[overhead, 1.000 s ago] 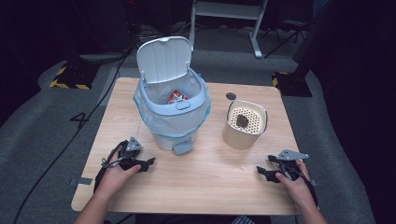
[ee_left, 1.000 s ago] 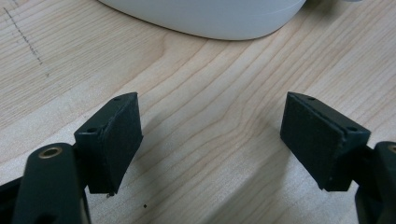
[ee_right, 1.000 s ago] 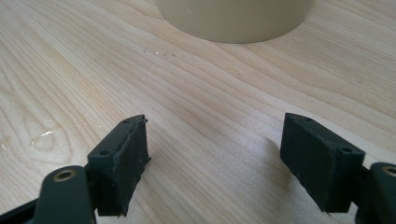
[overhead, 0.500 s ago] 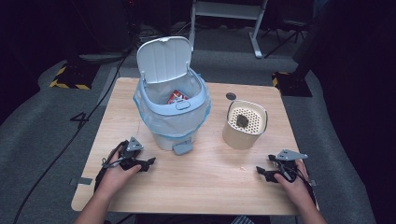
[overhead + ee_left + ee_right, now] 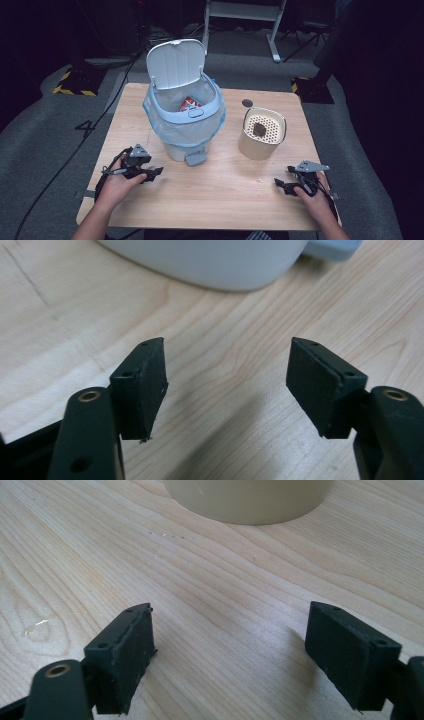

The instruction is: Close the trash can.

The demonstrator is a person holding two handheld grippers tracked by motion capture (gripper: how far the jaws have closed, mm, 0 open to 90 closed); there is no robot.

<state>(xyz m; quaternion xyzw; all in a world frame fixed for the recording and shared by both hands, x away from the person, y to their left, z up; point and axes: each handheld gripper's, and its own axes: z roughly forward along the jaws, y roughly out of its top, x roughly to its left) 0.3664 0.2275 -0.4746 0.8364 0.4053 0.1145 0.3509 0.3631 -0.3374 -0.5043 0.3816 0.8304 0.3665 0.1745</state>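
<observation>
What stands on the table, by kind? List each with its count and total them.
Bins: 1, the pale blue bin with its lid up
Beige canisters: 1, the canister
Small dark discs: 1, the disc
Grippers: 2, left gripper and right gripper, both open and empty
Total: 5

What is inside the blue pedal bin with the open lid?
Inside the pedal bin a clear liner bag lines the wall, and a red and white packet lies in it. The front rim hides the bottom, so anything lower down cannot be seen.
</observation>
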